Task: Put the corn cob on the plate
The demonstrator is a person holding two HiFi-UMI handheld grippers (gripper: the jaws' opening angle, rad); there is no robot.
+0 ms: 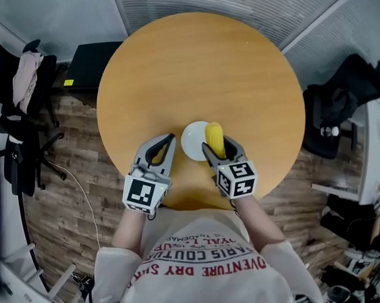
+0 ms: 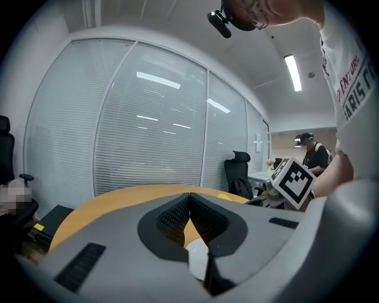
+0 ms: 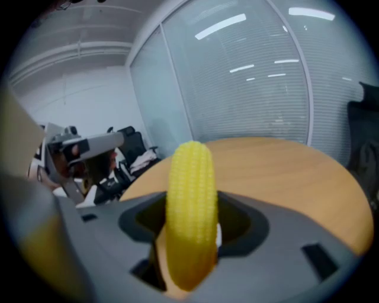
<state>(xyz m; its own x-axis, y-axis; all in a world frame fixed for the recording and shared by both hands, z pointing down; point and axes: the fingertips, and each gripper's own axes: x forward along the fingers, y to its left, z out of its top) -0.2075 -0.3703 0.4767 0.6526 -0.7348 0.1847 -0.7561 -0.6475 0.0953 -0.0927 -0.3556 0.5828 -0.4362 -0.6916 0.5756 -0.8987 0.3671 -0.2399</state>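
Note:
A yellow corn cob (image 1: pixel 214 139) stands up between the jaws of my right gripper (image 1: pixel 219 148), which is shut on it. In the right gripper view the corn cob (image 3: pixel 190 207) fills the gap between the jaws and rises above them. It hangs over the right edge of a small white plate (image 1: pixel 193 141) near the front of the round wooden table (image 1: pixel 199 66). My left gripper (image 1: pixel 170 138) is shut with nothing in it, its tips just left of the plate. Through its jaws a bit of the white plate (image 2: pixel 198 261) shows.
A black office chair draped with clothing (image 1: pixel 18 111) stands left of the table, and a black case (image 1: pixel 89 64) lies on the floor behind it. Another dark chair (image 1: pixel 339 110) is at the right. Glass partitions with blinds surround the table.

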